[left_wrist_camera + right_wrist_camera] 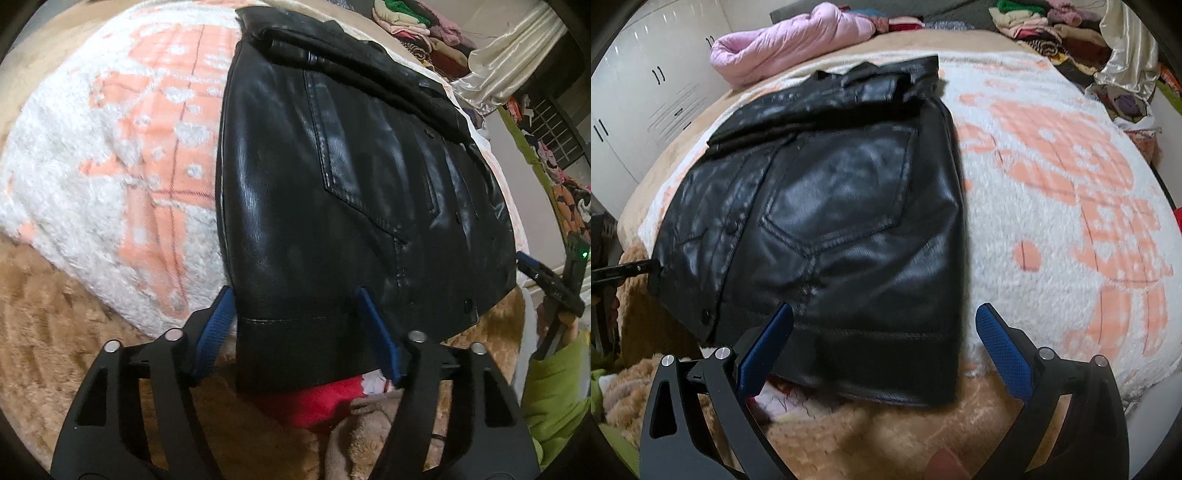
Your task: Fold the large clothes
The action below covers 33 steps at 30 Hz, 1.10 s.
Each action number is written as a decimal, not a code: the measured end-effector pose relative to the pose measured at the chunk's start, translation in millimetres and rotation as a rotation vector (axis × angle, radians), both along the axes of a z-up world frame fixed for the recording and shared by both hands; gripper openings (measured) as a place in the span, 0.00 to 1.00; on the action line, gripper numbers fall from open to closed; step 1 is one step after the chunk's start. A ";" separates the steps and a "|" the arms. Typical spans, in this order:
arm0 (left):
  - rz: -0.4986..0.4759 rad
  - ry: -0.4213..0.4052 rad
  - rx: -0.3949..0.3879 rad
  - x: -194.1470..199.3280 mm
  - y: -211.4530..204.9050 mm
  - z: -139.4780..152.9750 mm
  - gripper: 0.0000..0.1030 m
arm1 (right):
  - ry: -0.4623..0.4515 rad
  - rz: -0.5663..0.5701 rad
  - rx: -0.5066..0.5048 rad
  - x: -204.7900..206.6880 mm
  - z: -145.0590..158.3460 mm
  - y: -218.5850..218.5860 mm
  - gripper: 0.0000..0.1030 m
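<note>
A black leather jacket (332, 192) lies flat on a white and peach fleece blanket (110, 166), its hem hanging over the near edge. It also shows in the right wrist view (831, 221). My left gripper (295, 325) is open, its blue fingers either side of the left hem corner. My right gripper (884, 339) is open, its fingers astride the right hem corner. The right gripper's tip (546, 280) shows at the far right of the left wrist view. The left gripper's tip (620, 271) shows at the left edge of the right wrist view.
A tan fluffy cover (879, 435) lies under the blanket. A pink puffer coat (790, 40) lies at the back. Piles of clothes (1052, 29) sit at the back right. White cupboards (646, 92) stand at the left. A red cloth (317, 402) lies under the hem.
</note>
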<state>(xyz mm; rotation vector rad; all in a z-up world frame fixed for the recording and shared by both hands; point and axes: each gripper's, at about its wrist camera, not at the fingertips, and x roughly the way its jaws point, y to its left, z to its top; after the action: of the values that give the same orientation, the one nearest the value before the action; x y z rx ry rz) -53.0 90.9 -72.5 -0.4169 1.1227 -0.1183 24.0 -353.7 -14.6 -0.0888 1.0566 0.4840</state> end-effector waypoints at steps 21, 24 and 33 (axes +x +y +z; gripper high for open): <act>0.001 -0.222 -0.078 -18.3 18.3 62.4 0.04 | -0.051 0.065 0.326 -11.3 33.6 -30.6 0.13; 0.005 -0.282 -0.089 -13.8 26.7 83.8 0.04 | -0.106 0.063 0.389 -1.4 58.9 -30.2 0.12; 0.061 -0.457 -0.132 9.3 56.0 142.7 0.04 | -0.225 -0.004 0.480 45.4 114.6 -23.8 0.12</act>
<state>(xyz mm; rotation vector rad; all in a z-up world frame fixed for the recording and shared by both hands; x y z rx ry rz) -43.7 146.9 70.3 -0.5111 0.6540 -0.2234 69.4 -377.4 100.0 0.2786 0.6987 0.6951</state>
